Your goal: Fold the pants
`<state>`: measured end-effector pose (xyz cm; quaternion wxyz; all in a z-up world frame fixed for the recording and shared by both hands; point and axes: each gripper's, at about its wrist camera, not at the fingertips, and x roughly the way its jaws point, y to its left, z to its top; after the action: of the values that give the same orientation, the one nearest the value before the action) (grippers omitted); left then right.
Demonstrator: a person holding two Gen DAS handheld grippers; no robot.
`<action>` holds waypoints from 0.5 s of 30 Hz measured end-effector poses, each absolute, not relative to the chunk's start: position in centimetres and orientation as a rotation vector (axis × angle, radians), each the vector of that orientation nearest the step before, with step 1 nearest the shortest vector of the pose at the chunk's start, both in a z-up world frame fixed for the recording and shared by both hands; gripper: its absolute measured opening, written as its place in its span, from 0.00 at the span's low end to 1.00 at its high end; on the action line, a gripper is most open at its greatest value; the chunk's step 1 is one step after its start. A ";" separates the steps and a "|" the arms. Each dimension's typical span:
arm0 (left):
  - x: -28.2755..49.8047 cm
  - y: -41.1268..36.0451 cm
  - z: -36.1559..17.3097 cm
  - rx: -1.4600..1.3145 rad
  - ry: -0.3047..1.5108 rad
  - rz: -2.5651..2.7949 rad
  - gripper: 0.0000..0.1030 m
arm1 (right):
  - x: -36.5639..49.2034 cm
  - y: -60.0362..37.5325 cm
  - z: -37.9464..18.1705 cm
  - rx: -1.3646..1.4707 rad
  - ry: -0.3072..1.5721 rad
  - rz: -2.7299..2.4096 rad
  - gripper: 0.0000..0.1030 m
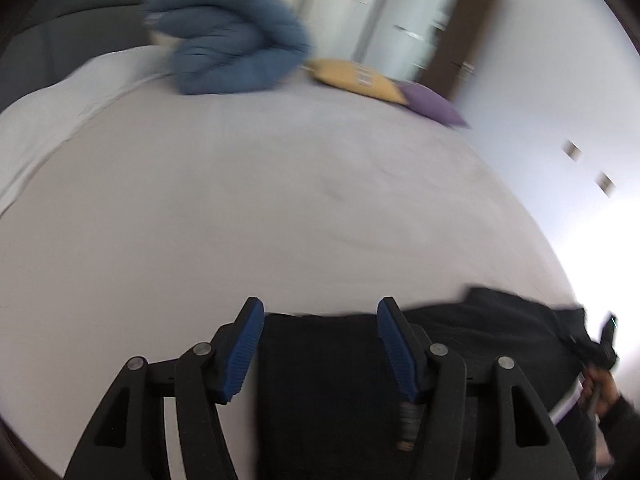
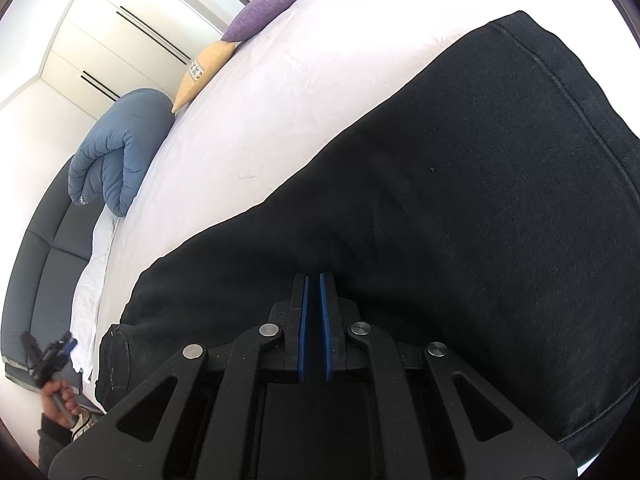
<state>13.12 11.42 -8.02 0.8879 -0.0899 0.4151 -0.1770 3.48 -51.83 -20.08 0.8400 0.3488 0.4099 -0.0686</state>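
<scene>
So the black pants made of a soft knit fabric [image 2: 460,200] are lying flat across the pale lilac bedsheet [image 2: 280,100], taking up the near part of the bed. The left gripper [image 1: 320,352] has its blue ribbed pads [image 1: 244,352] spread wide, hanging over the edge of the dark fabric with nothing pinched between them. The right gripper [image 2: 314,328] is squeezed nearly closed, just a thin slit between the pads, right over the pants; can't really tell if any cloth is caught in there. Further up the bed there's a rolled-up blue quilted duvet [image 1: 232,40], then a yellow cushion [image 1: 356,80] and a purple cushion [image 1: 432,104] side by side.
</scene>
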 end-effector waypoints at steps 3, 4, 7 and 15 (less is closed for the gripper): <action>13.3 6.2 -10.6 -0.157 0.927 -0.506 0.52 | 3.7 -51.7 -20.1 0.738 0.866 -0.140 0.05; 13.8 5.2 -11.7 -0.148 0.948 -0.514 0.46 | 3.8 -51.6 -20.2 0.740 0.866 -0.137 0.05; 15.9 3.3 -16.1 -0.126 1.046 -0.470 0.37 | 3.9 -51.6 -20.3 0.746 0.870 -0.124 0.05; 14.3 8.2 -19.2 -0.229 1.052 -0.427 0.05 | 2.1 -53.8 -17.6 0.835 0.797 -0.249 0.09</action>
<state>14.28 8.18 -19.23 0.8370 -0.1081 0.4969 -0.2020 2.14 -53.80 -17.60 0.8306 0.3937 0.3759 -0.1173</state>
